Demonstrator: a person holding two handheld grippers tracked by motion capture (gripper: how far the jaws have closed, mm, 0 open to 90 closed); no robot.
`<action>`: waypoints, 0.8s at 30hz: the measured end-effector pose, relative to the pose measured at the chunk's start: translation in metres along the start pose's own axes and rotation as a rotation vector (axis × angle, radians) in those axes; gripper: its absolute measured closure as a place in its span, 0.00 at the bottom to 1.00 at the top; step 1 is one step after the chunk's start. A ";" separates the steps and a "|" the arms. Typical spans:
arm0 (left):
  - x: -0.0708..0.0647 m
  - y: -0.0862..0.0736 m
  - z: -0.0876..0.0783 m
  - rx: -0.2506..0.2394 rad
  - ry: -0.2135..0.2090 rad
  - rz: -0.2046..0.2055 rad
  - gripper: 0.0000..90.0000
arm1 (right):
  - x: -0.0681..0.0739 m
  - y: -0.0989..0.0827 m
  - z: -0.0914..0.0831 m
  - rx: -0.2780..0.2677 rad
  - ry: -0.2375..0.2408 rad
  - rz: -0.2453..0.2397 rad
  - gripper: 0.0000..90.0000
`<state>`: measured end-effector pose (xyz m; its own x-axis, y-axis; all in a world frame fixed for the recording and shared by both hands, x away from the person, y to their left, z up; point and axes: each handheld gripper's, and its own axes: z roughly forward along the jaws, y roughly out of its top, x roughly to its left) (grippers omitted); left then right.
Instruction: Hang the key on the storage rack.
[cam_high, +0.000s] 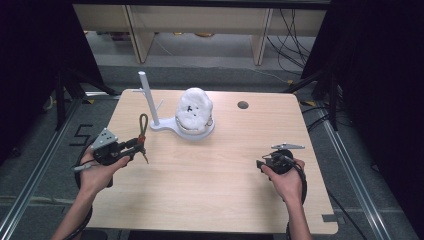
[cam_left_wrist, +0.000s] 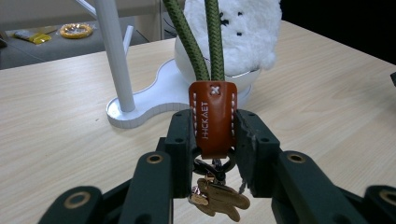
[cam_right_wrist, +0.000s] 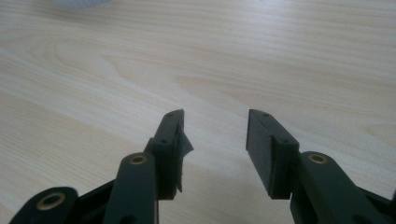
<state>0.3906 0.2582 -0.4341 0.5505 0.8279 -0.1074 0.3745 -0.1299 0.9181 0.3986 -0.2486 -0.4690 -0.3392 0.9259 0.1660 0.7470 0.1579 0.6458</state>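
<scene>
**Q:** Olive cord and brown leather — what is that, and where does it sit?

**A:** It is a keychain (cam_left_wrist: 212, 116): 1 green rope loop (cam_left_wrist: 198, 42) stitched into a brown leather tab, with a metal ring and small brass charm (cam_left_wrist: 219, 198) below. The left gripper (cam_high: 136, 145) clamps the leather tab between its 2 black pads, so the jaws are clenched on it. From the high view the keychain (cam_high: 142, 132) hangs above the wooden table (cam_high: 210, 180), at about 9 o'clock from the table's middle.

**Q:** Which way does it point?

**A:** Its long axis runs roughly 12 to 6 o'clock in the high view. The rope loop points to 12, toward the white stand (cam_high: 150, 100); the charm end trails to 6. In the left gripper view the loop rises straight up from the jaws.

**Q:** And the stand?

**A:** 1 thin white post on a flat base, with a fluffy white object (cam_high: 195, 112) in a bowl just beside it, at 1 o'clock from the keychain.

**Q:** How are the hands posed?

**A:** The left hand (cam_high: 100, 167) grips its tool with the jaws aimed toward 3 o'clock. The right hand (cam_high: 282, 175) rests at 4 o'clock on the table; the right gripper (cam_right_wrist: 215, 140) stands released, nothing between its jaws, over bare wood.
</scene>
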 end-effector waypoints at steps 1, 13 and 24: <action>0.001 0.000 0.000 -0.007 -0.001 0.000 0.75 | 0.000 0.000 0.000 0.000 0.000 0.001 0.64; 0.007 0.008 -0.003 -0.030 0.043 -0.008 0.75 | 0.000 0.000 0.000 0.004 0.010 0.007 0.64; 0.012 0.016 -0.004 -0.056 0.061 -0.005 0.75 | 0.001 0.000 0.000 -0.007 -0.006 0.012 0.64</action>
<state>0.4003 0.2683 -0.4195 0.5012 0.8606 -0.0901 0.3338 -0.0963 0.9377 0.3982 -0.2478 -0.4688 -0.3273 0.9296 0.1695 0.7469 0.1446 0.6490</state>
